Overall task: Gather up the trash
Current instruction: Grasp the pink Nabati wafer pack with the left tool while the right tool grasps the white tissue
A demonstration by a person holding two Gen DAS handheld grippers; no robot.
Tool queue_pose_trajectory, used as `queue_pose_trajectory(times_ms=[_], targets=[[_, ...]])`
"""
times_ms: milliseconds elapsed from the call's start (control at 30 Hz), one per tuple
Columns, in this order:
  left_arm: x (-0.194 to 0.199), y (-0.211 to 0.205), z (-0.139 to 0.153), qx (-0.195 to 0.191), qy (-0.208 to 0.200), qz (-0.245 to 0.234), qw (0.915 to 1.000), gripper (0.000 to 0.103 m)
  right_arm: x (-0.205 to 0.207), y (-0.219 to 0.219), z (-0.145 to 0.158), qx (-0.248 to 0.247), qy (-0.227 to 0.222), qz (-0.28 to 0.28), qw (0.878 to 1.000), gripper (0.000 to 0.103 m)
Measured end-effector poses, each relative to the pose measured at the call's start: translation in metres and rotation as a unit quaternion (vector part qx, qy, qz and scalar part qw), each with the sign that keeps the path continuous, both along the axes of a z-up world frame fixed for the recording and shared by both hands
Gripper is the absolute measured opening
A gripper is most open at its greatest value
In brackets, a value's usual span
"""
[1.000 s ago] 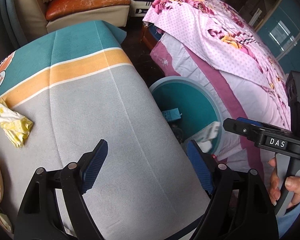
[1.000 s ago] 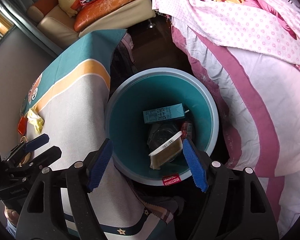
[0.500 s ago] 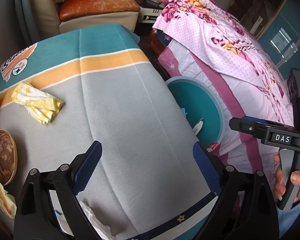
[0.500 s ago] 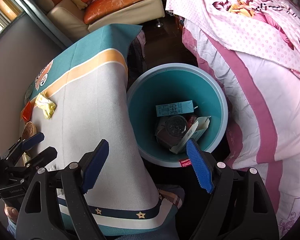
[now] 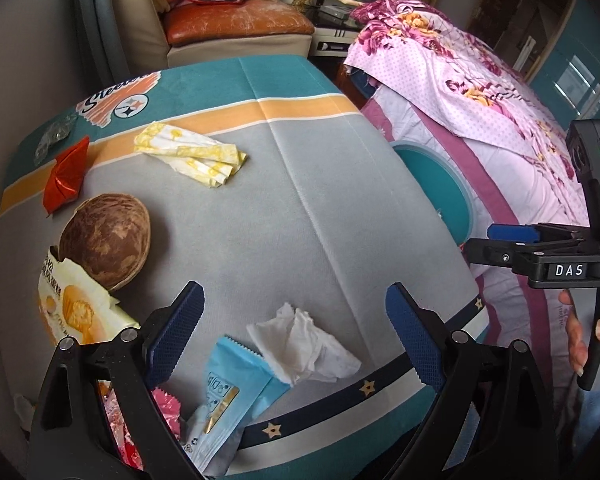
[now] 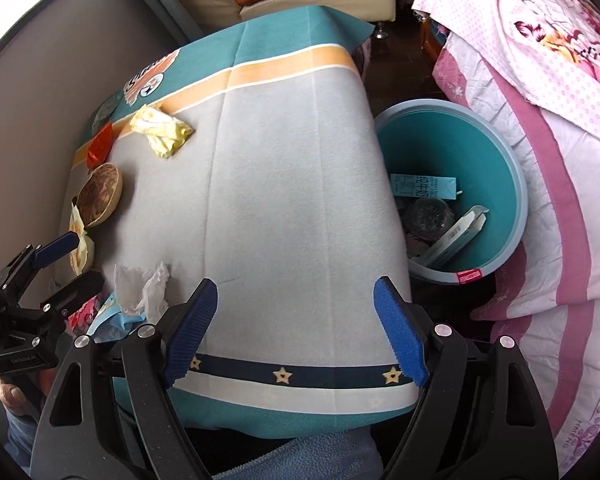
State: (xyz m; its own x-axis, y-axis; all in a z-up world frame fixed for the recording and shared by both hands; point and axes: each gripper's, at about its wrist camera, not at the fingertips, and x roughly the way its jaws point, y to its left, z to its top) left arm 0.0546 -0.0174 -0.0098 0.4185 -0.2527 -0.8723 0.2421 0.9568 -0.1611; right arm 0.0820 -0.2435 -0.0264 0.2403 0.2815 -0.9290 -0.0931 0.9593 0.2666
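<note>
Trash lies on the cloth-covered table (image 5: 300, 220): a crumpled white tissue (image 5: 304, 344) (image 6: 140, 288), a light blue wrapper (image 5: 228, 392), a pink wrapper (image 5: 166, 408), a yellow-white wrapper (image 5: 192, 154) (image 6: 162, 130), red foil (image 5: 66, 174), a brown shell (image 5: 106, 236) and an orange-white packet (image 5: 72, 312). My left gripper (image 5: 293, 288) hangs open just above the tissue, holding nothing. Over the table's near edge my right gripper (image 6: 296, 282) is open and empty. The teal bin (image 6: 516, 184) (image 5: 466, 200) stands on the floor to the right, holding a carton (image 6: 422, 186) and a flat box (image 6: 456, 236).
A bed with pink flowered covers (image 5: 480, 92) presses close behind the bin. A sofa with an orange cushion (image 5: 236, 24) stands beyond the table's far end. A grey wall (image 6: 60, 60) runs along the table's left side. A person's hand (image 5: 588, 336) holds the right gripper's handle.
Both grippers have drawn back from the bin to the table's near side and risen a little. Their jaws stand wider. The tissue and wrappers have come into the left wrist view.
</note>
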Motion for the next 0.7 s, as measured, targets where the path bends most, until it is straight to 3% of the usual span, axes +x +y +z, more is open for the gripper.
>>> queue_pose_trajectory(times_ms=[433,700], targets=[[-0.054,0.109,-0.020,0.018,0.024,0.044,0.9986,0.092,-0.017,0.116,-0.019,0.004,0.036,0.102,0.994,0.077],[-0.075,0.147,-0.048,0.020,0.058,0.062,0.9962,0.092,-0.010,0.143,-0.042,0.025,0.066,0.099,0.993,0.077]])
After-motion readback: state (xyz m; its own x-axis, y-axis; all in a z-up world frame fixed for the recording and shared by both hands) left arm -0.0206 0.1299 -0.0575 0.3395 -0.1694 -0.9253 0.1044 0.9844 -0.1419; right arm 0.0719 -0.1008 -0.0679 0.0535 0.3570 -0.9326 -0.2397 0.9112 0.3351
